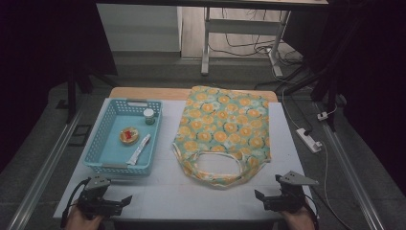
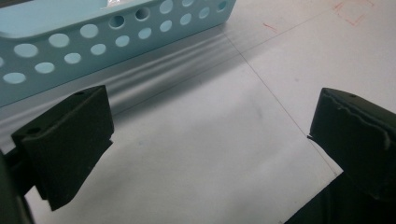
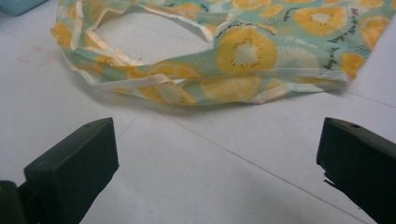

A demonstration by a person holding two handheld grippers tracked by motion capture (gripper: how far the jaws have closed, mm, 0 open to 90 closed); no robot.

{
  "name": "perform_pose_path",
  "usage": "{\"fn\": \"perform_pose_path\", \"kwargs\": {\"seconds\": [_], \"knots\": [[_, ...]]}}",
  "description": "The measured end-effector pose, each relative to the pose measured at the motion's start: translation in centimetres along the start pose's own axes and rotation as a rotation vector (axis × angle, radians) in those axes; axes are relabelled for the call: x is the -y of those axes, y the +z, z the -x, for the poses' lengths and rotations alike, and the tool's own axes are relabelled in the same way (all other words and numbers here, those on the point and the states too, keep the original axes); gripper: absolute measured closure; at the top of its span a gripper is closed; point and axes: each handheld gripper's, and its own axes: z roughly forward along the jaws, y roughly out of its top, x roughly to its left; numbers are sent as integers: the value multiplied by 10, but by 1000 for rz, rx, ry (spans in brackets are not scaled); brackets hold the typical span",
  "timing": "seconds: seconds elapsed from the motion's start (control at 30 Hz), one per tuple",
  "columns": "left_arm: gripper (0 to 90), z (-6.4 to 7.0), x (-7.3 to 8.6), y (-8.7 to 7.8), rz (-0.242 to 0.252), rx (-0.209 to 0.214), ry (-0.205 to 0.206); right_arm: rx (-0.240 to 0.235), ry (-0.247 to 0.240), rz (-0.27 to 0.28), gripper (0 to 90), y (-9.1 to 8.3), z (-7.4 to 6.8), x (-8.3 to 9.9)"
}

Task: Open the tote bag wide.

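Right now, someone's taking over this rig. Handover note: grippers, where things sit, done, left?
Left gripper: open, holding nothing, at the near table edge in front of the blue basket.
Right gripper: open, holding nothing, just short of the fruit-print bag.
Bag lies flat on the table, handles toward the person.
Basket holds a small jar, a round tin and a tube.
Done: nothing visibly moved or gripped.
Left: probably the whole job; the items are in the basket, none on the bag.
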Motion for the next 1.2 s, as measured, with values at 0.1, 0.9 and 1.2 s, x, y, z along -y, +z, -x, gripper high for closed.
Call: {"fn": "perform_pose_path", "kwargs": {"seconds": [0.1, 0.9, 1.2], "knots": [[0, 0, 0, 0, -3, 6, 3, -8, -2, -1, 0, 1, 0, 0], [0, -1, 0, 0, 1, 18, -13, -48, -6, -26, 7, 3, 1, -1], [0, -2, 0, 0, 4, 23, -17, -60, -30, -15, 0, 2, -2, -6]]}}
